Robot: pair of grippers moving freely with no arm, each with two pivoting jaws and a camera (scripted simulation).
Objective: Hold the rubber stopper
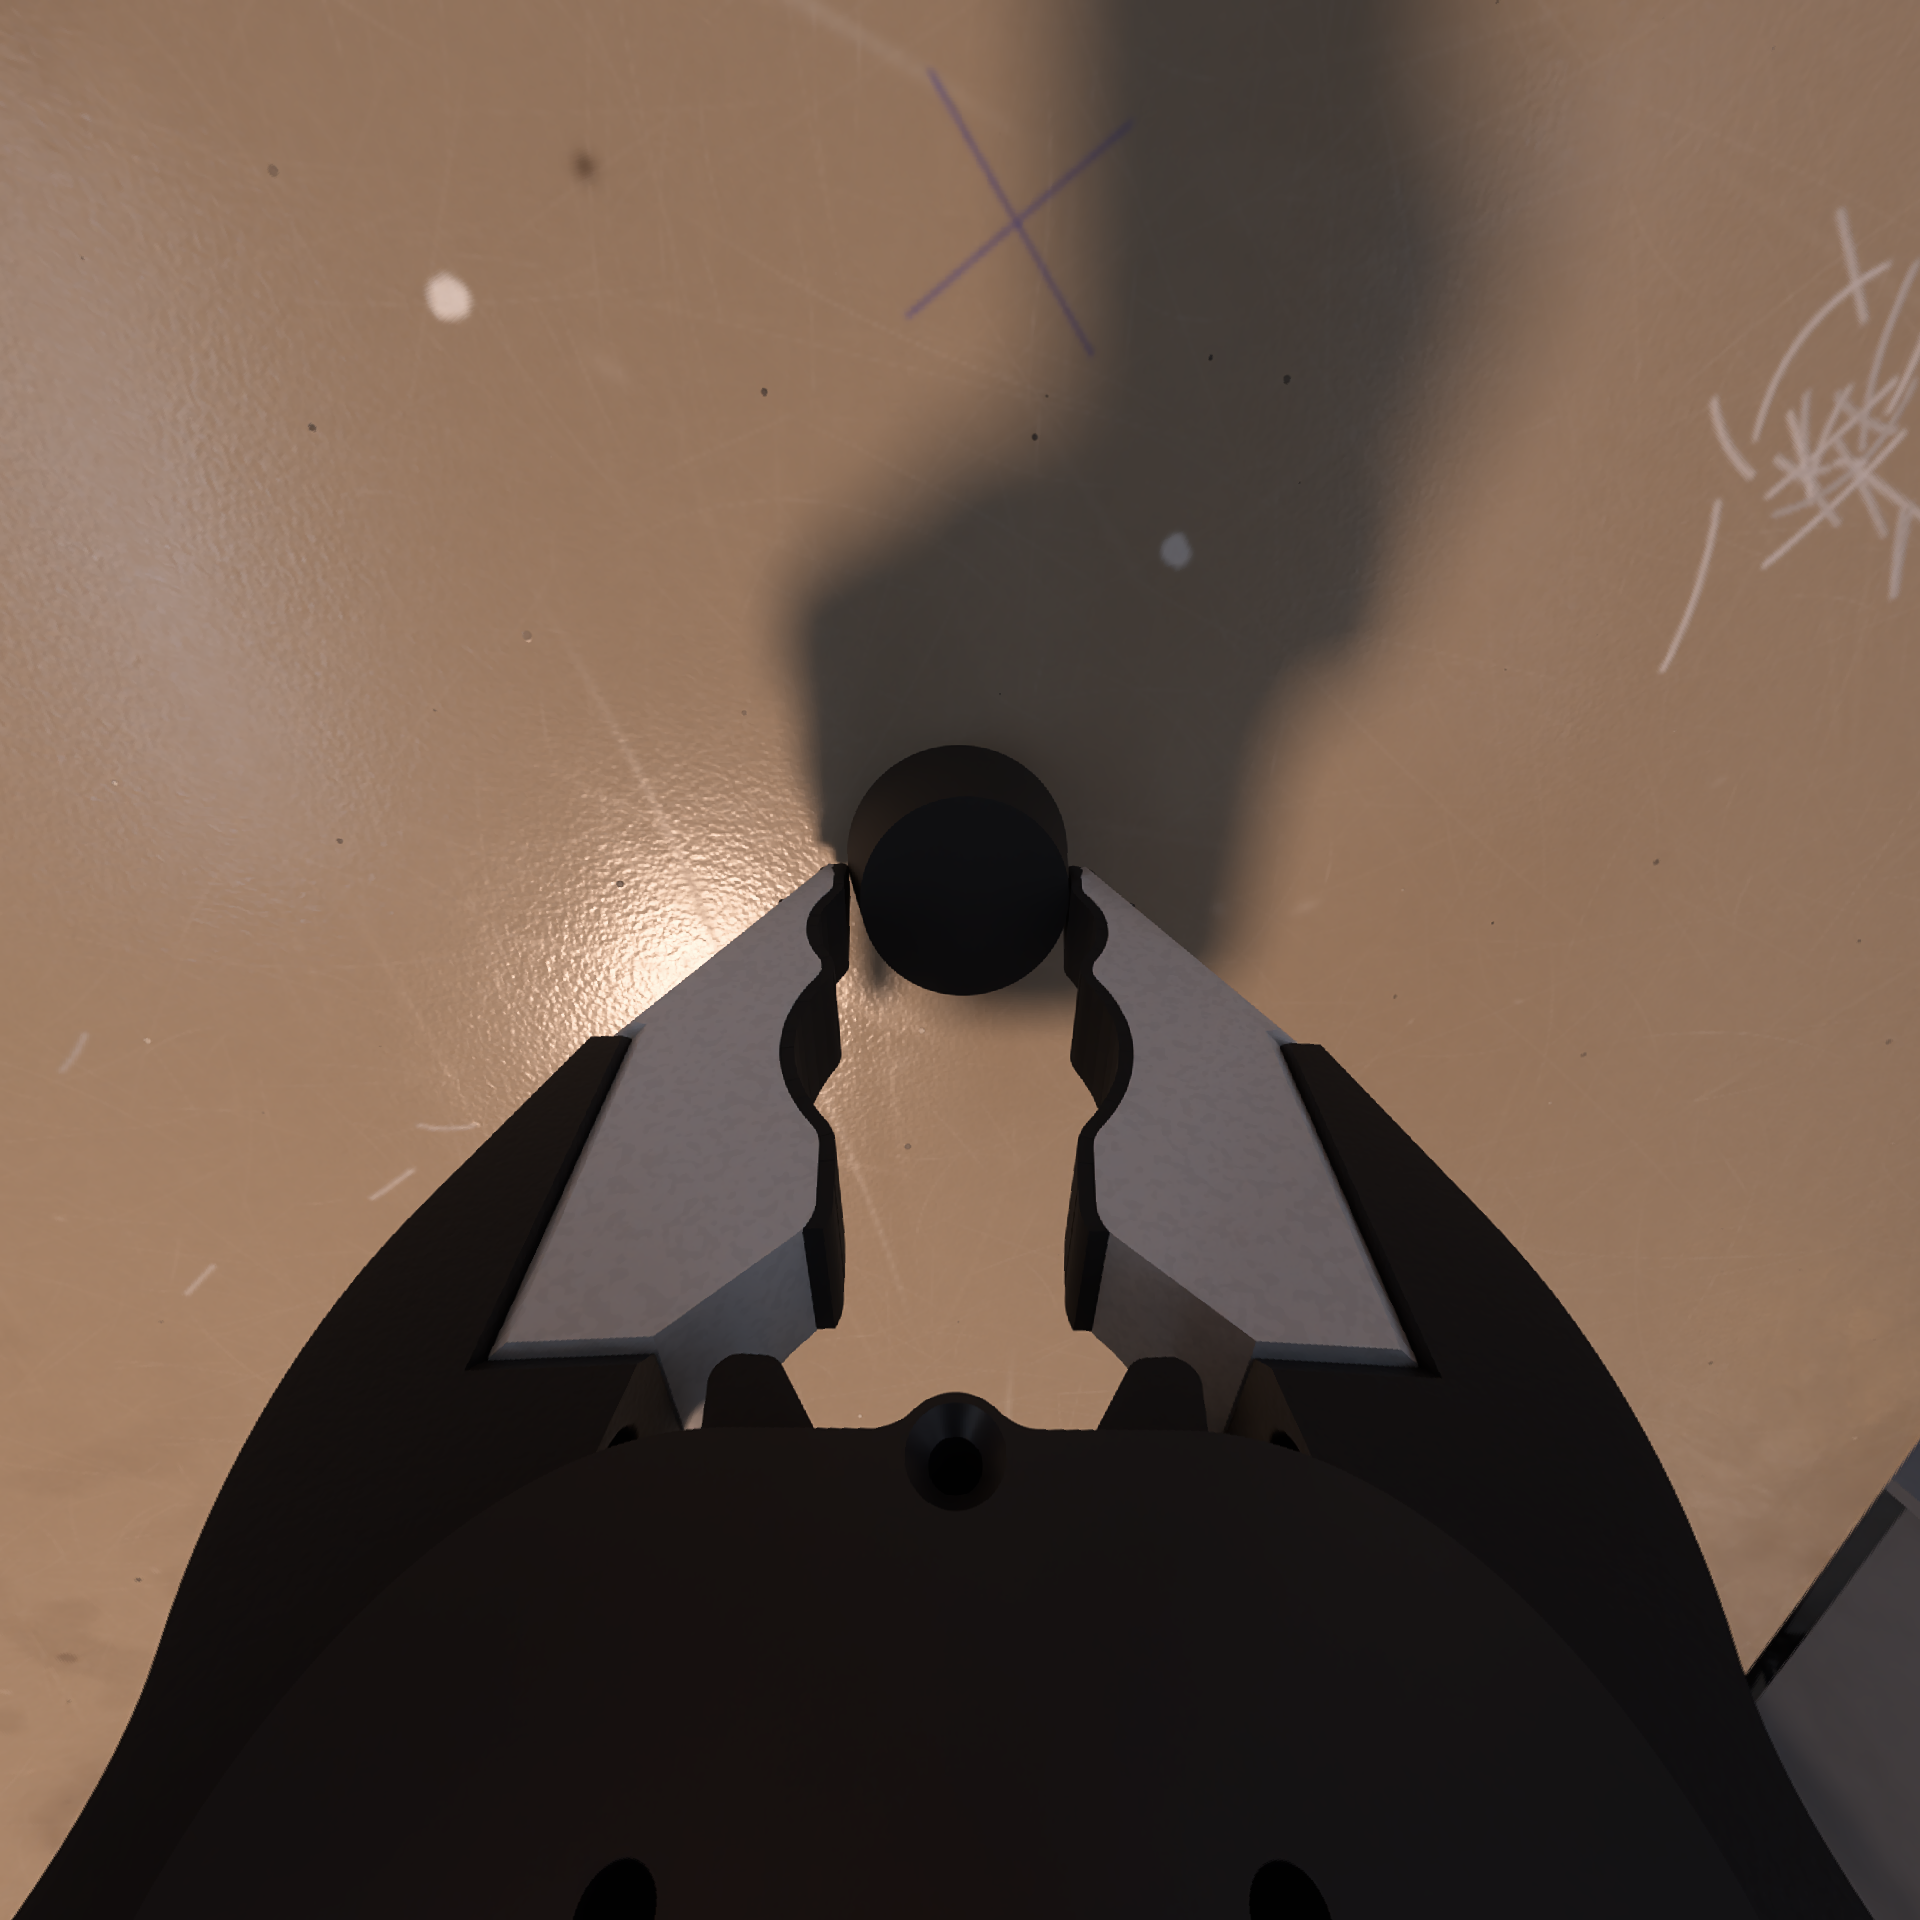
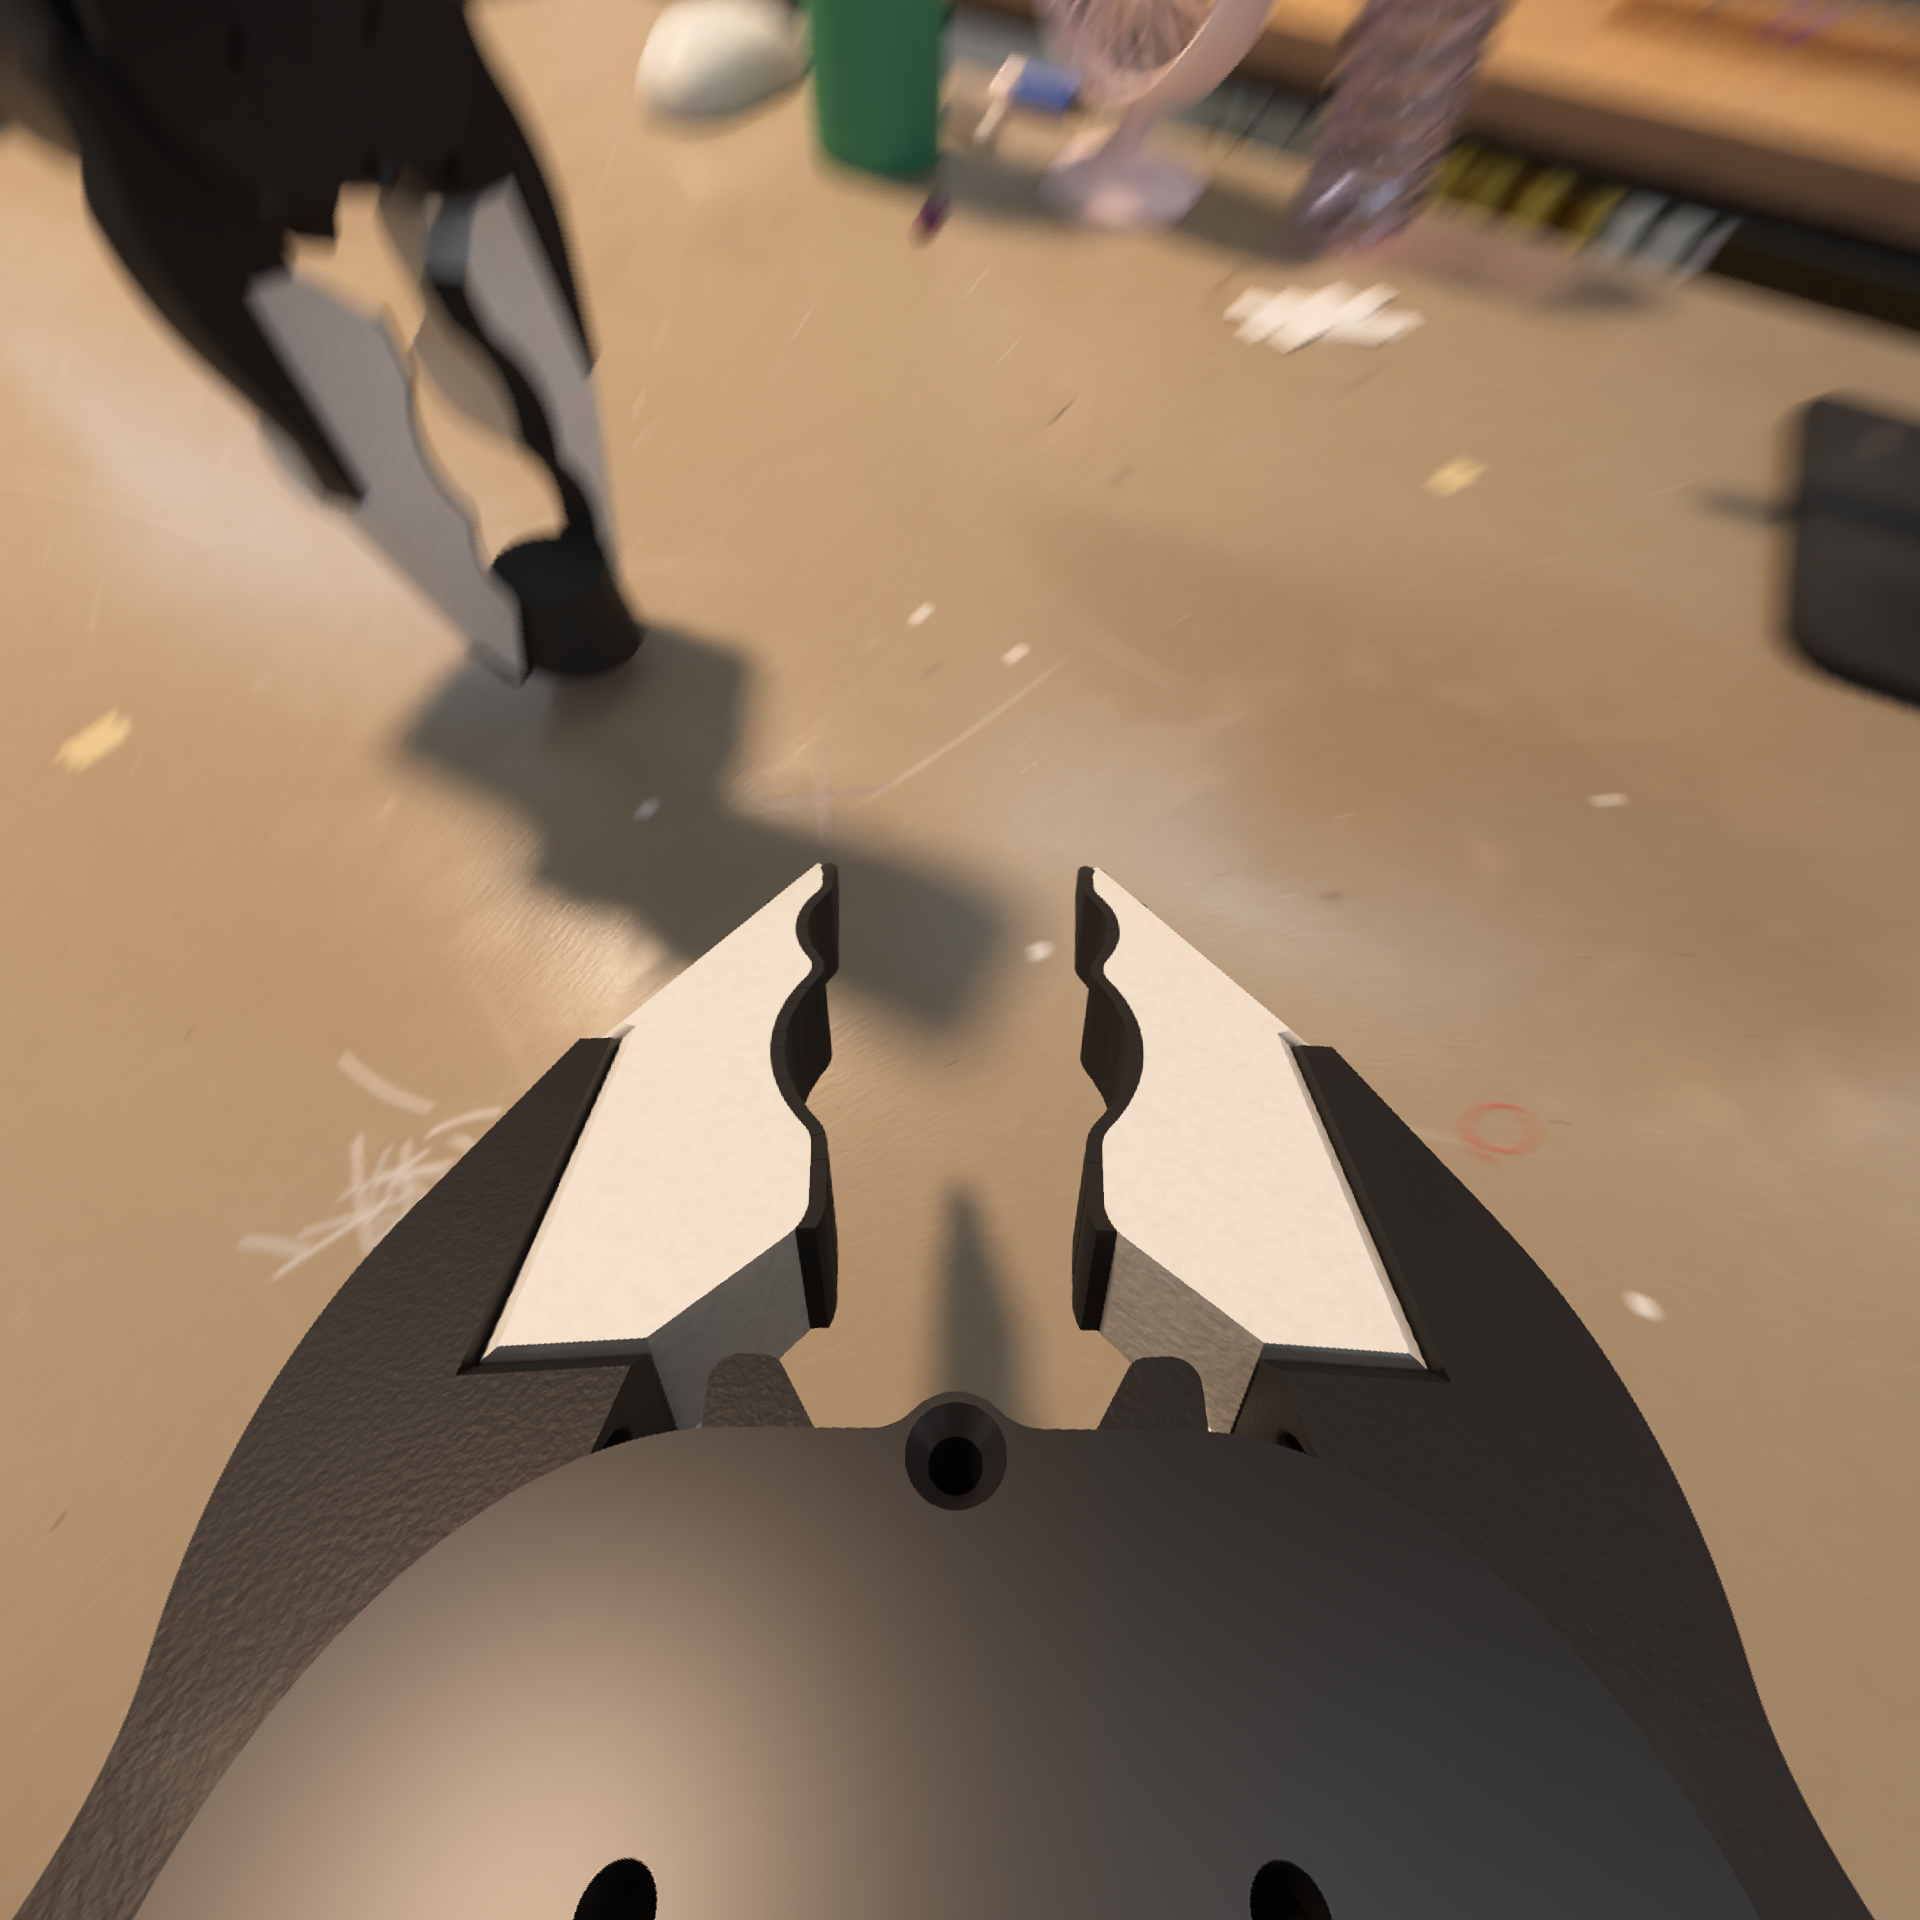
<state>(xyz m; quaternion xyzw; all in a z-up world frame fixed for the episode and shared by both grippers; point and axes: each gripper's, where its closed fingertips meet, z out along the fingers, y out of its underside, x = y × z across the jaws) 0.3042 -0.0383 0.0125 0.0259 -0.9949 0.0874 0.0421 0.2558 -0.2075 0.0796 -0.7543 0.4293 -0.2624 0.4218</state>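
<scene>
The rubber stopper [image 1: 961, 896] is a black tapered plug, seen end-on in the left wrist view. My left gripper [image 1: 958, 883] is shut on it, one fingertip on each side. In the right wrist view the stopper [image 2: 582, 623] shows at the upper left, upright between the left gripper's [image 2: 551, 615] fingertips, at or just above the tan tabletop [image 2: 1143, 644]. My right gripper [image 2: 956, 894] is open and empty, over the table to the right of the stopper and nearer than it.
At the back of the table stand a green cylinder [image 2: 878, 83], a white rounded object [image 2: 712, 62] and blurred clear glassware [image 2: 1143, 125]. A dark flat object [image 2: 1860, 540] lies at the right. A grey edge [image 1: 1860, 1621] shows at the lower right.
</scene>
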